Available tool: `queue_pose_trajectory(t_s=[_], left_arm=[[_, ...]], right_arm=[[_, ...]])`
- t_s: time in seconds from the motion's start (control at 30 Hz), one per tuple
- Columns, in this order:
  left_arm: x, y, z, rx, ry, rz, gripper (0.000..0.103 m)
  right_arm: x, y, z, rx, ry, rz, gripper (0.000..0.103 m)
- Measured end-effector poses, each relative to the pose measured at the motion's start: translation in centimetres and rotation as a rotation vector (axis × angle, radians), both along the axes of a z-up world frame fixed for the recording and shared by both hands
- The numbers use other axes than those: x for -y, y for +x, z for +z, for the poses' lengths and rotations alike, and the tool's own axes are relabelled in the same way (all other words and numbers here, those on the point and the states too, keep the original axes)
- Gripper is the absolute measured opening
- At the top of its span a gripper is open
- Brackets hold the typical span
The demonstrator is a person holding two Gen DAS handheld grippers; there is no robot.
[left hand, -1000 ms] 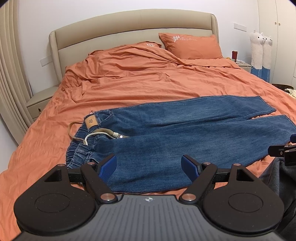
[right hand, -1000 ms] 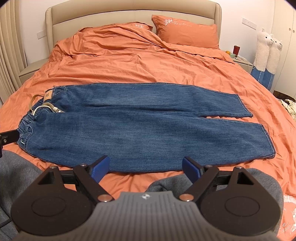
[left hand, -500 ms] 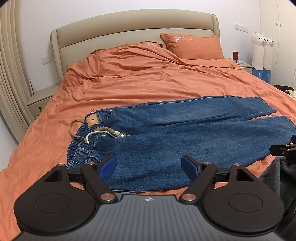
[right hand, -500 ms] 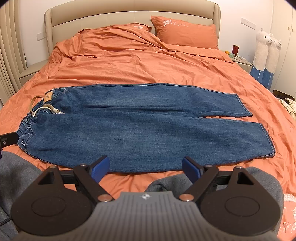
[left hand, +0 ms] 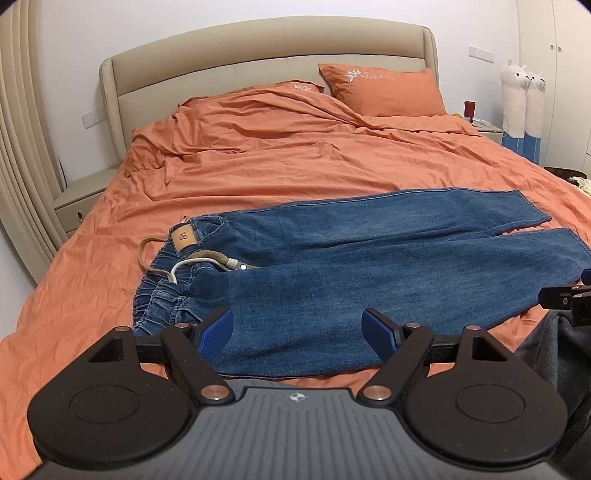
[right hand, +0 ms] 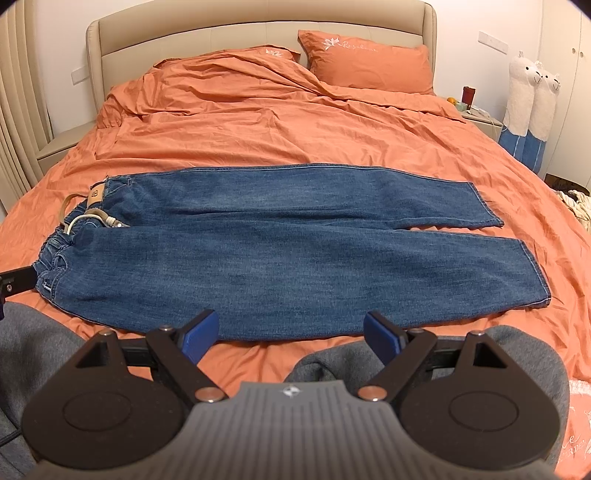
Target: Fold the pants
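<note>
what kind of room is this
Most likely a home bedroom. A wide bed with orange bedding and a padded beige headboard fills the view, a matching pillow lies at its head, and a small nightstand stands beside it. Blue jeans lie spread flat on the bedding.

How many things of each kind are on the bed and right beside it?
Jeans: 1
Orange pillows: 2
Alpaca plush toys: 2
Hand-held grippers, left and right, both open: 2
Total: 7
</note>
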State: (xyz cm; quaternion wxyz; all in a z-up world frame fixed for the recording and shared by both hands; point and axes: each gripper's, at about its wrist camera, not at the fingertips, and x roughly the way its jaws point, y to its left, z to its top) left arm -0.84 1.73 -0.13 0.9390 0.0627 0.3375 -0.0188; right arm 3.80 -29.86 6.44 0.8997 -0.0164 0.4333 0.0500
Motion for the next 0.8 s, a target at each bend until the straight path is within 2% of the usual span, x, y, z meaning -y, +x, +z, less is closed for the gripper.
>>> queue_pose_trajectory(t_s=[0.8], left_arm=[[0.15,-0.25,-0.38,-0.006,0.010,-0.007,0.093]], right_arm=[[0.78,0.40,-0.44,-0.011,0.035,-0.006,0.082]])
